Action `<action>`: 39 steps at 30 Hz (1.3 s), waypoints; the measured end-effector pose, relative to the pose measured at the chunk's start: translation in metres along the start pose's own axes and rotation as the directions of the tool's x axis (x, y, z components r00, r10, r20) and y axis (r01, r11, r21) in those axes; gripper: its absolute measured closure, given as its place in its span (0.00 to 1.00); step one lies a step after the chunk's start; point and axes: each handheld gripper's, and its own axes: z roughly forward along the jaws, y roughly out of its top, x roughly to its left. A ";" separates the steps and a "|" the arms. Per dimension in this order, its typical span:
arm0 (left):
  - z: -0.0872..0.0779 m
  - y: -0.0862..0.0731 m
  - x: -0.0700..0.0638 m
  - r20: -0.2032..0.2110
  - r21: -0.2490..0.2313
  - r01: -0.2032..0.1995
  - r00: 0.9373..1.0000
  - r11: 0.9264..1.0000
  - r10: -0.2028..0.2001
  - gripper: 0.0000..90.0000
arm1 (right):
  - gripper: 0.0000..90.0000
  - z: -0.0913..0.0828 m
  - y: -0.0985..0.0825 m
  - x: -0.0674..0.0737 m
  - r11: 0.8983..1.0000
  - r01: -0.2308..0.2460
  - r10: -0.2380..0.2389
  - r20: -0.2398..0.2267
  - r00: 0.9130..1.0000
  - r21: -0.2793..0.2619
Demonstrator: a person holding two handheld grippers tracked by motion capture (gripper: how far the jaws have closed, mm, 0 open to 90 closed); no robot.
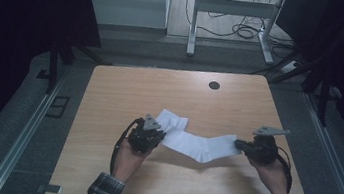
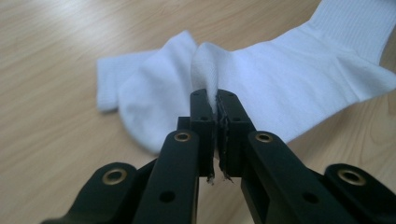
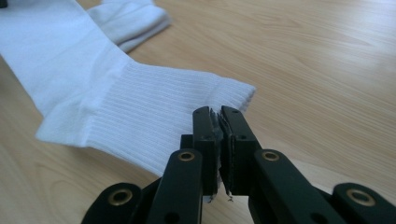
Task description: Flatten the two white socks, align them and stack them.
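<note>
1. High view: the white sock (image 1: 199, 145) is held stretched between the left gripper (image 1: 154, 134) and the right gripper (image 1: 238, 145), apparently to straighten it. It hangs over the table (image 1: 126, 86), near the front edge; open wood lies behind.
2. Left gripper view: the jaws pinch a raised fold near the toe, with a second sock (image 2: 109, 81) underneath.
3. Right gripper view: the jaws press together on the ribbed cuff (image 3: 163, 116) edge.
</note>
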 end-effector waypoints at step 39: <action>0.003 -0.030 0.038 -0.090 0.002 0.067 0.994 0.998 -0.067 0.62 | 0.67 0.037 -0.013 0.012 0.989 0.112 -0.118 0.055 0.991 0.096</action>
